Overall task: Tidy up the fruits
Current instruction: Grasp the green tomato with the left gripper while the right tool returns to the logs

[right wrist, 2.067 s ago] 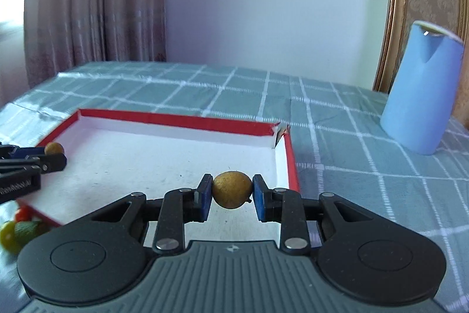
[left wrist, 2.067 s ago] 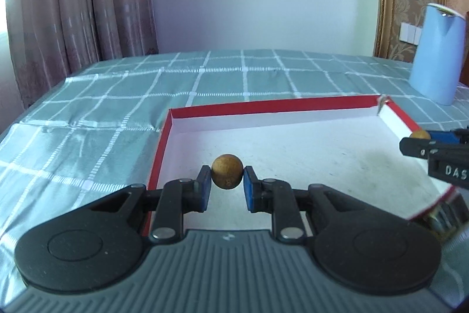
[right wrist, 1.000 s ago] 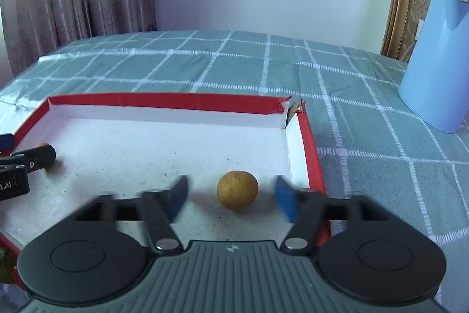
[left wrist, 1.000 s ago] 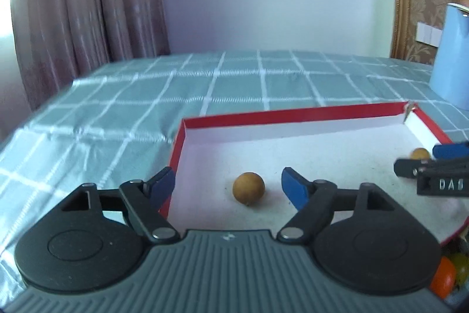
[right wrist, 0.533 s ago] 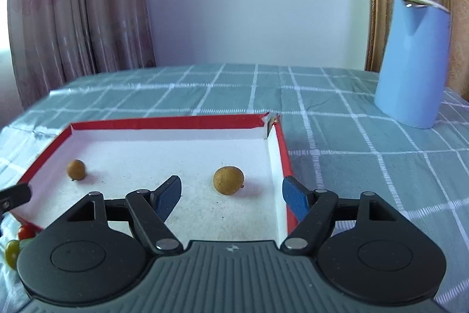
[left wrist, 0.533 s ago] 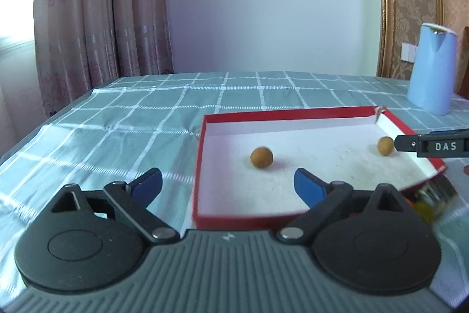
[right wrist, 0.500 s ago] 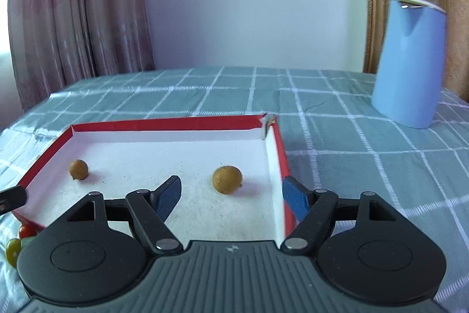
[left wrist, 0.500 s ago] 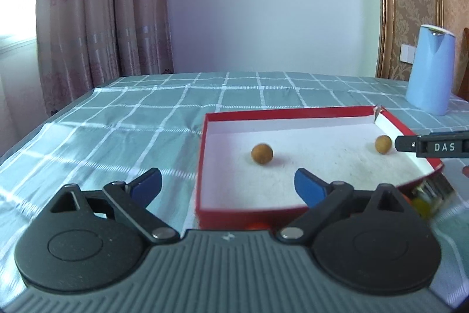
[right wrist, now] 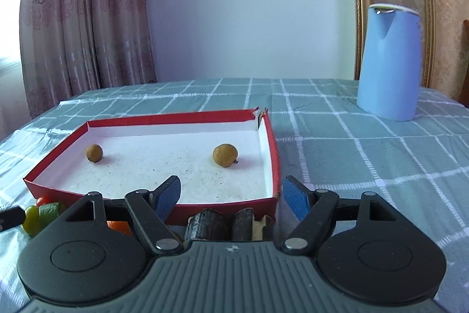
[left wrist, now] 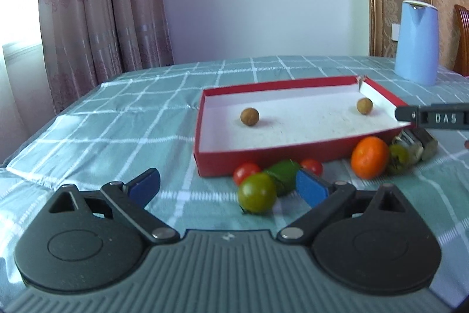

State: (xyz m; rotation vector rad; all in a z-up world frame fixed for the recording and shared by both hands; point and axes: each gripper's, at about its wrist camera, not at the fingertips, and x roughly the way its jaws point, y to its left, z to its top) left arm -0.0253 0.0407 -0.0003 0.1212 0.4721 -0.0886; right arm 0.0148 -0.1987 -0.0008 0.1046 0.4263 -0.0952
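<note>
The left gripper [left wrist: 227, 185] is standing with its blue pads [left wrist: 310, 189] spread wide and gripping nothing, the jaws having just been opening; a green tomato [left wrist: 257, 192] is lying on the cloth between the tips, nearer the right-hand pad, with no visible contact. Just behind that tomato a darker green fruit [left wrist: 283, 173] is resting, flanked by two red cherry tomatoes [left wrist: 245, 170], all close against the near wall of the red box [left wrist: 222, 163]. Further along that wall an orange [left wrist: 370, 157] is sitting beside another greenish fruit [left wrist: 398, 156] and some dark pieces [left wrist: 422, 141] whose kind cannot be told.

The right gripper [right wrist: 231, 197] is also standing open and holding nothing, its pads [right wrist: 296, 198] hovering over the near right corner of the red box [right wrist: 272, 148]. Below it, dark chunks [right wrist: 222, 223] are lying just outside the box wall, with a sliver of orange [right wrist: 118, 226] showing at the left.

Inside the box, on its white floor, two brown longans are lying well apart: one [right wrist: 94, 153] toward the left, the other [right wrist: 224, 155] toward the right near the torn corner. In the left wrist view one finger of the right gripper [left wrist: 433, 118] is reaching in from the right edge at the box's right wall.

A checked green tablecloth [right wrist: 366, 160] is covering the table, and a pale blue jug [right wrist: 391, 60] is standing upright well beyond the box, with curtains [right wrist: 82, 19] hanging behind
</note>
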